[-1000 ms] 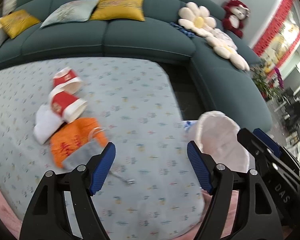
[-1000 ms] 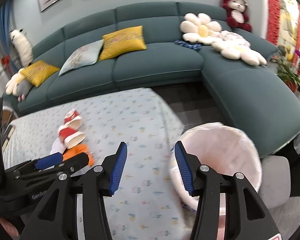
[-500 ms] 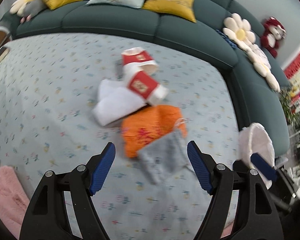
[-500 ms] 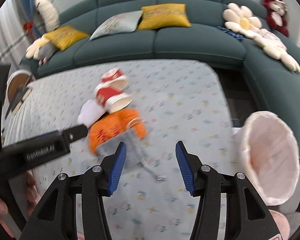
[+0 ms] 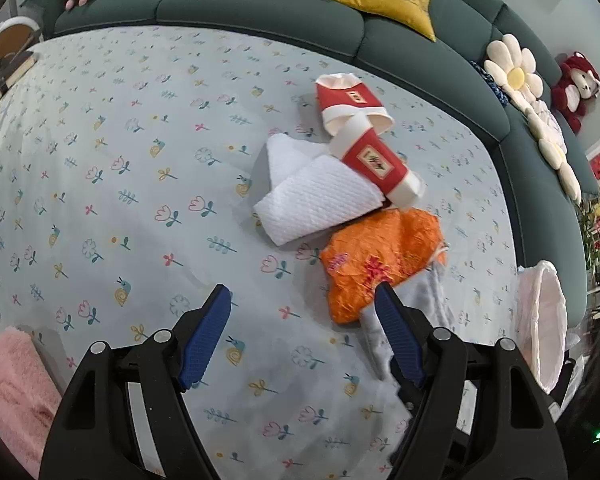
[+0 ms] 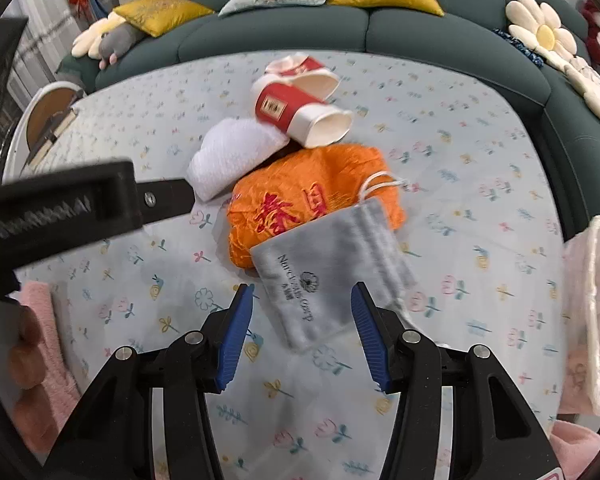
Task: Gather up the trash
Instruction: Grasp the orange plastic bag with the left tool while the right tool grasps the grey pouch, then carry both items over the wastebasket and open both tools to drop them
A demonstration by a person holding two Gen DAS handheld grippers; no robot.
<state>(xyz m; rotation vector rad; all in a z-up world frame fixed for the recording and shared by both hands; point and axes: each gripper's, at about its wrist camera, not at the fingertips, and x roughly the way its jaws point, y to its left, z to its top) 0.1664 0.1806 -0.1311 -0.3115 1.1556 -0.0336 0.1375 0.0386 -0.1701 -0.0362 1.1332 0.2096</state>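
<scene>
A heap of trash lies on the flower-print tablecloth (image 5: 140,184): two red-and-white paper cups (image 5: 374,158) (image 6: 296,108), a folded white cloth (image 5: 312,196) (image 6: 232,156), an orange crumpled bag (image 5: 380,256) (image 6: 300,200) and a grey drawstring pouch (image 6: 332,264) (image 5: 424,296). My left gripper (image 5: 302,336) is open and empty, just left of the orange bag. My right gripper (image 6: 302,328) is open, its jaws on either side of the pouch's near end, above it. A white-lined bin (image 5: 540,320) (image 6: 592,308) stands at the table's right edge.
A dark green corner sofa (image 5: 260,4) with yellow and pale cushions wraps the far and right sides. A pink fluffy cloth (image 5: 16,392) lies at the near left corner. A round side table (image 6: 48,112) stands far left. The left gripper's body (image 6: 72,208) crosses the right wrist view.
Both grippers swung left from the bin toward the trash heap and came lower and closer to it. The right gripper now hovers over the grey pouch. Nothing was picked up.
</scene>
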